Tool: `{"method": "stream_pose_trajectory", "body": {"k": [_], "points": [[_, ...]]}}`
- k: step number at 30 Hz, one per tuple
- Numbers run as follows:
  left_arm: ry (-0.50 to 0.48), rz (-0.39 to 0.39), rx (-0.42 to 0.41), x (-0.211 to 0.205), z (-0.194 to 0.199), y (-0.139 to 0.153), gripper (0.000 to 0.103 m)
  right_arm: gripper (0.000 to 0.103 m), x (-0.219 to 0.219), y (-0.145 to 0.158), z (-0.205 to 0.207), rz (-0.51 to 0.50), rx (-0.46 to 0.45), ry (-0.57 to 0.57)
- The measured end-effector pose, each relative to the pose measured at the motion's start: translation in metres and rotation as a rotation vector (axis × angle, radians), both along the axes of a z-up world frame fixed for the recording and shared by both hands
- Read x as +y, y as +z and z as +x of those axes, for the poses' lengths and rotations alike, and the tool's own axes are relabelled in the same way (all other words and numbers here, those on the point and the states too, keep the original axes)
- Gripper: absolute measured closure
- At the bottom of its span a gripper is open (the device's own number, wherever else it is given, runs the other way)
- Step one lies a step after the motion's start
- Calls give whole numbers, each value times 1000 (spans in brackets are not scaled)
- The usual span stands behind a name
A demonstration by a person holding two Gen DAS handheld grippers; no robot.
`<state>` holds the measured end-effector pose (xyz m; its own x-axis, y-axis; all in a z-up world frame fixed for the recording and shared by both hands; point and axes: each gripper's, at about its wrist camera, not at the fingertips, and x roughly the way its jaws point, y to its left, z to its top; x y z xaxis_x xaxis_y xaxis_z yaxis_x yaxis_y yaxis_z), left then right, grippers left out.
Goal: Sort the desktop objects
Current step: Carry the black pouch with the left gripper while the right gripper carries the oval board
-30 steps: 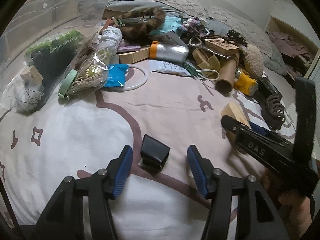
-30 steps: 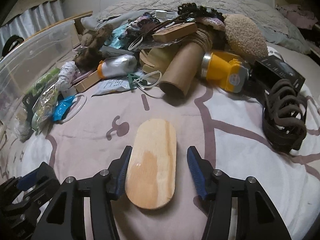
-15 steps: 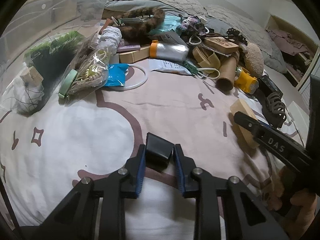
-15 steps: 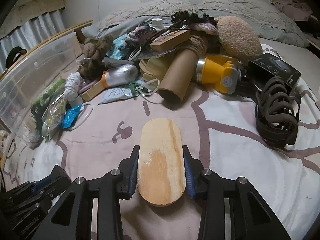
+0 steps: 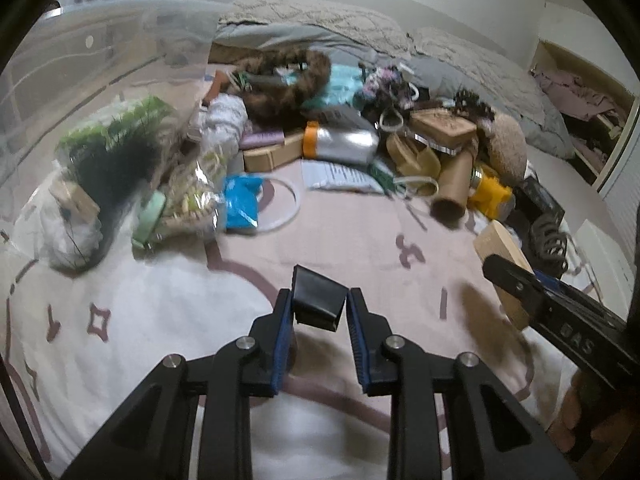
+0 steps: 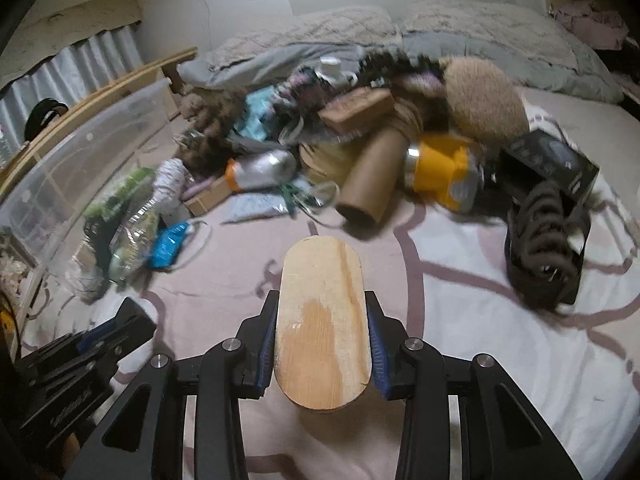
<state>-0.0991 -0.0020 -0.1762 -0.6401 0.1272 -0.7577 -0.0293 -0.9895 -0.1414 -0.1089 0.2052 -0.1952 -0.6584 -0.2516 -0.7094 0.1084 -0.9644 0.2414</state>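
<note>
- The left gripper [image 5: 318,312] is clamping one small black box [image 5: 318,298] between its blue pads; the box is sitting at the fingertips, tilted, clear of the bed [image 5: 360,232] with its shadow falling below it
- The right gripper [image 6: 322,332] is gripping one oval wooden board [image 6: 322,320] by its long edges; the board's long axis is running straight ahead along the fingers, its far rounded end pointing toward the pile [image 6: 360,140]
- In the left view the right gripper [image 5: 560,320] is showing low on the right, carrying the board [image 5: 500,248] edge-on; the two held things are staying well apart, side by side
- The clear bin [image 5: 80,60] is lying ahead and to the left of both grippers; the left hand is the nearer one to it, judging by how large its wall is looming in the left view; the bin [image 6: 100,140] is sitting farther left in the right view
- Counted: two grippers, each holding one thing; one bin; one cardboard tube [image 6: 372,176], one yellow lamp [image 6: 444,172], one silver bottle [image 6: 260,166], one blue packet [image 6: 170,244] among the unsorted heap
- The coming move is likely turning on swinging left toward the bin, which is only a judgement; nothing here is marking where each thing belongs
</note>
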Motion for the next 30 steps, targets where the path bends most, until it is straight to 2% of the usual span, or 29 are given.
{"method": "stream_pose_trajectory", "body": {"k": [4, 17, 30], "points": [[1, 3, 31, -3, -3, 16, 76, 63, 1, 18, 5, -16, 20, 12], [-44, -10, 130, -1, -9, 79, 76, 63, -3, 82, 14, 17, 137, 36], [-28, -17, 253, -27, -1, 145, 76, 63, -24, 144, 19, 54, 253, 54]]}}
